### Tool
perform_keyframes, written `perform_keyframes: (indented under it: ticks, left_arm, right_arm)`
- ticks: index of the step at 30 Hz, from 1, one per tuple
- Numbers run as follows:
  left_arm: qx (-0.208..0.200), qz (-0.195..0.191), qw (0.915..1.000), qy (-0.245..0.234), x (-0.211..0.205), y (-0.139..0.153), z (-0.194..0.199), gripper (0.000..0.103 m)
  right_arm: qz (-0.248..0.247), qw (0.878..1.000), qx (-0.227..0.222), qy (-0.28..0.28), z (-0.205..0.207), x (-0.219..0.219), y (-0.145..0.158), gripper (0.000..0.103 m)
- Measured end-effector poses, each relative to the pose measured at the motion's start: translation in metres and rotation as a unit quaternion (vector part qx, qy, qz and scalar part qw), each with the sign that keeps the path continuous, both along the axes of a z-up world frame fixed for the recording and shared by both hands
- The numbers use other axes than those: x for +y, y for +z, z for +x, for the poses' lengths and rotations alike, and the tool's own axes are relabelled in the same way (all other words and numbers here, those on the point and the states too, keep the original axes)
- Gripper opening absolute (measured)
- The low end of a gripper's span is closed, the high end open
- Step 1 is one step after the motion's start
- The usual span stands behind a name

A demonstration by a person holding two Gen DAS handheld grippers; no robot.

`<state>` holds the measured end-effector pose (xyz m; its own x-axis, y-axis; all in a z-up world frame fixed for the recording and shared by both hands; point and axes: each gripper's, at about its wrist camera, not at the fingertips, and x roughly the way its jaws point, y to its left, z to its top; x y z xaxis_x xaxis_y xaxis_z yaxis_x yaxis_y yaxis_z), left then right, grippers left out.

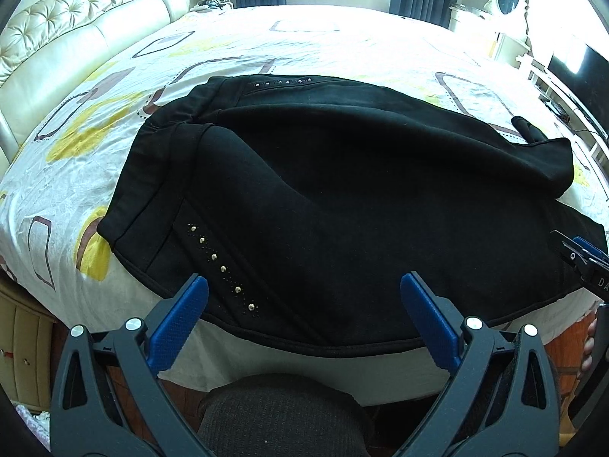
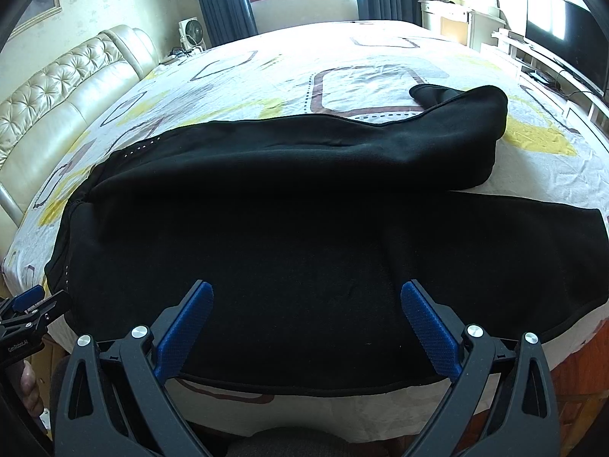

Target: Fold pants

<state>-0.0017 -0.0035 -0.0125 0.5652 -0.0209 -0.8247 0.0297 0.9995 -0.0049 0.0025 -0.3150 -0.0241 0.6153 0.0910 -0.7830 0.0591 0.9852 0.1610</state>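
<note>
Black pants (image 1: 342,190) lie spread across the near side of the bed, waistband to the left with a row of metal studs (image 1: 222,266), legs running right. The far leg end (image 2: 475,114) is bunched and curled up. My left gripper (image 1: 304,285) is open and empty, hovering over the near edge of the pants by the waist. My right gripper (image 2: 306,293) is open and empty, over the near edge at mid-leg. Each gripper shows at the edge of the other's view: the right one (image 1: 582,259) and the left one (image 2: 26,304).
The bed (image 2: 342,76) has a white sheet with yellow and brown shapes. A cream tufted headboard (image 1: 76,30) stands at the left. A TV (image 2: 563,34) and white dresser (image 2: 456,11) stand at the right, a window with dark curtains at the far end.
</note>
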Motion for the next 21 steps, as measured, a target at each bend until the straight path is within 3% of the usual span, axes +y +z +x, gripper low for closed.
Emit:
perform_keyframes:
  ticks: [21]
  left_arm:
    - [-0.012, 0.004, 0.9999, -0.011, -0.0054, 0.0056, -0.0034, 0.101]
  right_arm:
    - [0.003, 1.0, 0.006, 0.006, 0.0003, 0.0049, -0.0024, 0.099]
